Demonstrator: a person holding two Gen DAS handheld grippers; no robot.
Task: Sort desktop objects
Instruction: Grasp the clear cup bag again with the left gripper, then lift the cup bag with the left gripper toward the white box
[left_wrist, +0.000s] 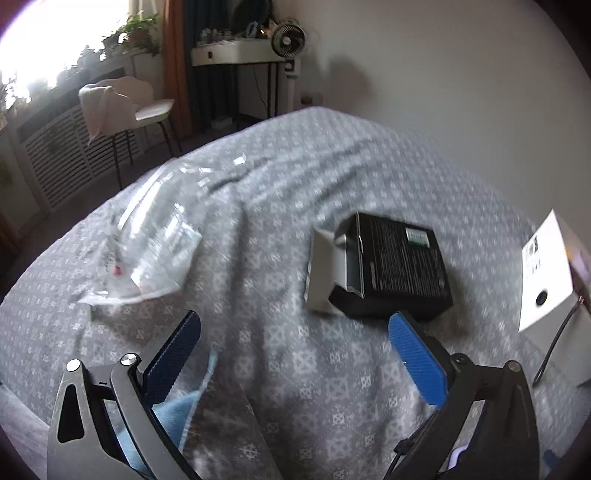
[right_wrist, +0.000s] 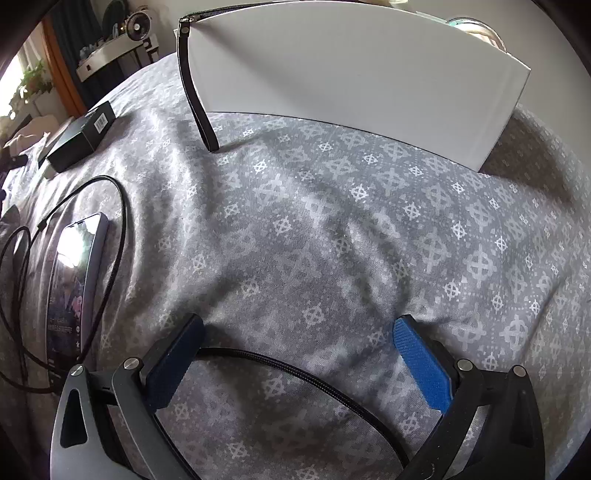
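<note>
Tongs, both mine: left pair (left_wrist: 293, 334) released wide over grey patterned bedspread (left_wrist: 280, 206), matte black cardboard box (left_wrist: 397, 267) just ahead; right pair (right_wrist: 297, 341) released, straddling braided black cable (right_wrist: 295, 369).

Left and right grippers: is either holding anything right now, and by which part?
Neither. The left gripper stands open over bare cloth; the right gripper is open above the black cable.

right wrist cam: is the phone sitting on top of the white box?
No, the phone lies flat on the patterned cloth at the left, well apart from the white box at the top.
</note>
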